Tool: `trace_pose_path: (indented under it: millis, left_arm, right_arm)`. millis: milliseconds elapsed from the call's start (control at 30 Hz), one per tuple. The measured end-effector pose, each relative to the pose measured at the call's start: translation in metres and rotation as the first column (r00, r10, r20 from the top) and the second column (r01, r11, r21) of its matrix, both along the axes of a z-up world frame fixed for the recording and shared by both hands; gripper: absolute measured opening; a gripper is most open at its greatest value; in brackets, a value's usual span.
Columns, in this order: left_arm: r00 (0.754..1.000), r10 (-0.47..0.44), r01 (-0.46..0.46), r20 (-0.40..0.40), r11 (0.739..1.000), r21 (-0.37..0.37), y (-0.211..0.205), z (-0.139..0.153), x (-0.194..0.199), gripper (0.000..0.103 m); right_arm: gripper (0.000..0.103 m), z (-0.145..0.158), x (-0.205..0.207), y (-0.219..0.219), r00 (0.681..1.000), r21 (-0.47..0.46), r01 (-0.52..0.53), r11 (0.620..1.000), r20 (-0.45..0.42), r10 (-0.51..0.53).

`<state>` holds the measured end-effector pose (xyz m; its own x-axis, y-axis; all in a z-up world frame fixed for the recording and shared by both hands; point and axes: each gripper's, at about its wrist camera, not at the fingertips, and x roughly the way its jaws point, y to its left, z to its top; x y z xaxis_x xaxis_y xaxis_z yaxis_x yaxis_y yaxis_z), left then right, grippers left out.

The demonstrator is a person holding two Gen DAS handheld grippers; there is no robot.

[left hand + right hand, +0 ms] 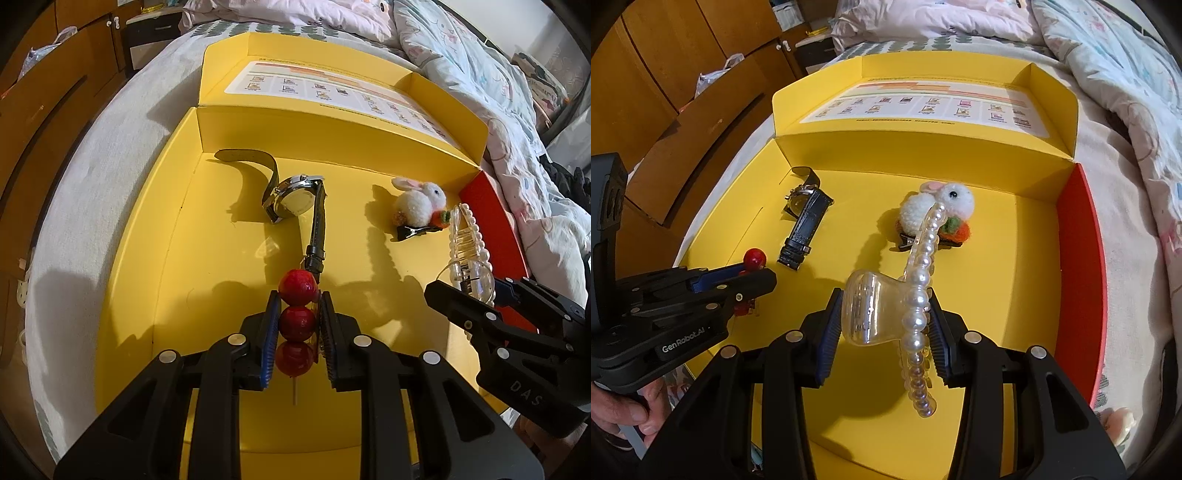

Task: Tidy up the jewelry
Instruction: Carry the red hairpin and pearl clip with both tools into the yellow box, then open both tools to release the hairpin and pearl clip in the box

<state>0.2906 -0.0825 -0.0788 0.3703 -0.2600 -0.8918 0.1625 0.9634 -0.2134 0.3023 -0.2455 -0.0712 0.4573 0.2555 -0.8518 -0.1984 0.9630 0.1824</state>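
My left gripper is shut on a red bead hairpin, three red balls on a thin stick, held just above the floor of the yellow box. In the right wrist view my right gripper is shut on a clear claw clip with a pearl row; the same clip shows at the right of the left view. A black-strapped watch lies in the box's far left part, seen again as the watch. A white bunny hair clip lies far right, also the bunny clip.
The box's open lid with a printed sheet stands behind it, and a red side wall closes the right. The box rests on a bed with a rumpled quilt. Wooden cabinets stand to the left. A hand holds the left gripper's handle.
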Motion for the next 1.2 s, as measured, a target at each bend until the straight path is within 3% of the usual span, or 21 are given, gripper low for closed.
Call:
trace_pose_path:
  millis: [400,467,533,733,967,1200]
  left_arm:
    - [1.000,0.004,-0.004,0.014,1.000,-0.009,0.003,0.005,-0.001,0.023]
    - [1.000,0.003,-0.003,0.013,1.000,-0.011,0.002,0.006,-0.001,0.027]
    - [1.000,0.006,-0.006,0.020,1.000,-0.012,0.002,0.007,-0.001,0.038]
    - [0.999,0.020,-0.019,0.036,1.000,-0.018,0.007,0.013,-0.003,0.046]
    - [0.997,0.037,-0.035,0.070,0.999,-0.021,0.018,0.025,-0.009,0.048]
    - [0.989,0.025,-0.028,0.149,0.999,0.016,0.029,0.045,-0.035,0.055]
  right_arm:
    - [0.050,0.005,-0.002,-0.004,1.000,-0.003,0.011,1.000,0.027,-0.011]
    - [0.058,0.007,-0.002,-0.006,0.999,-0.002,0.014,1.000,0.033,-0.014]
    - [0.068,0.008,-0.002,-0.007,0.999,-0.006,0.018,1.000,0.038,-0.018]
    - [0.069,0.016,-0.007,-0.012,0.998,-0.001,0.025,1.000,0.064,-0.025]
    - [0.074,0.029,-0.016,-0.025,0.994,0.013,0.044,0.999,0.101,-0.045]
    - [0.075,0.042,-0.034,-0.034,0.991,0.039,0.046,0.998,0.126,-0.051]
